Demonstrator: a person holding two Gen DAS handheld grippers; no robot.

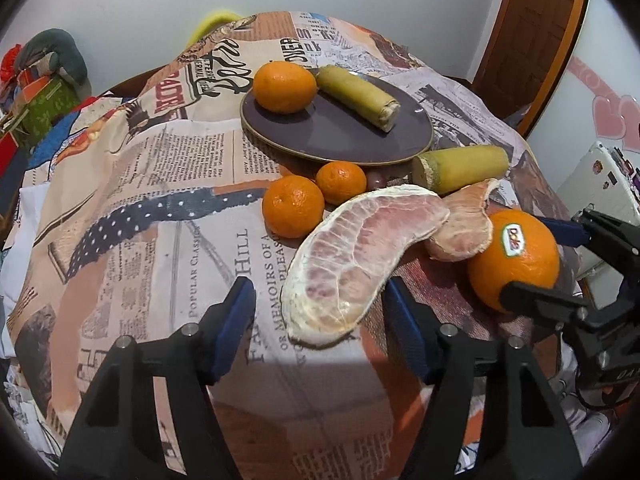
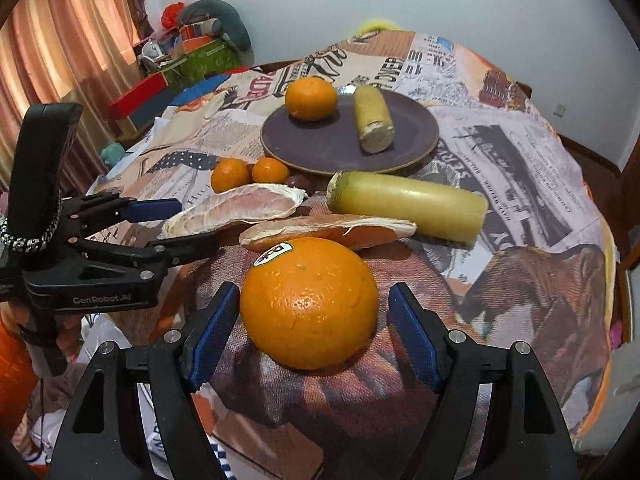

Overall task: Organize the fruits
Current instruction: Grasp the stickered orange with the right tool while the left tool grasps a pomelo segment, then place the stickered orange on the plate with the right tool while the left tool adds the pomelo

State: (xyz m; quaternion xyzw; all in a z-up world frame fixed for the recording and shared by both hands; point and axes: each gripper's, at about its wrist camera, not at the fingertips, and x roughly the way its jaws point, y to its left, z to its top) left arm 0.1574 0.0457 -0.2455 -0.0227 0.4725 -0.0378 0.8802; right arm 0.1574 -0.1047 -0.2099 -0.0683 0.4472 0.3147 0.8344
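A dark plate [image 1: 340, 136] [image 2: 320, 144] holds an orange [image 1: 285, 87] [image 2: 311, 98] and a sugarcane piece [image 1: 357, 97] [image 2: 373, 118]. In front of it lie two mandarins [image 1: 293, 206] [image 2: 229, 175], a longer sugarcane piece [image 1: 460, 169] [image 2: 408, 204] and two pomelo segments [image 1: 360, 260] [image 2: 236, 210]. My left gripper [image 1: 320, 320] [image 2: 176, 224] is open around the larger pomelo segment. My right gripper [image 2: 312, 332] [image 1: 536, 256] is open around a stickered orange [image 2: 310, 302] [image 1: 514, 258]; its pads stand apart from the fruit.
The table wears a newspaper-print cloth [image 1: 160, 200] [image 2: 520, 160] that drops off at the near edge. Boxes and clutter [image 2: 192, 56] [image 1: 40, 92] stand at the back left. A small dark fruit [image 2: 296, 182] sits behind the pomelo. A wooden door [image 1: 532, 32] is at right.
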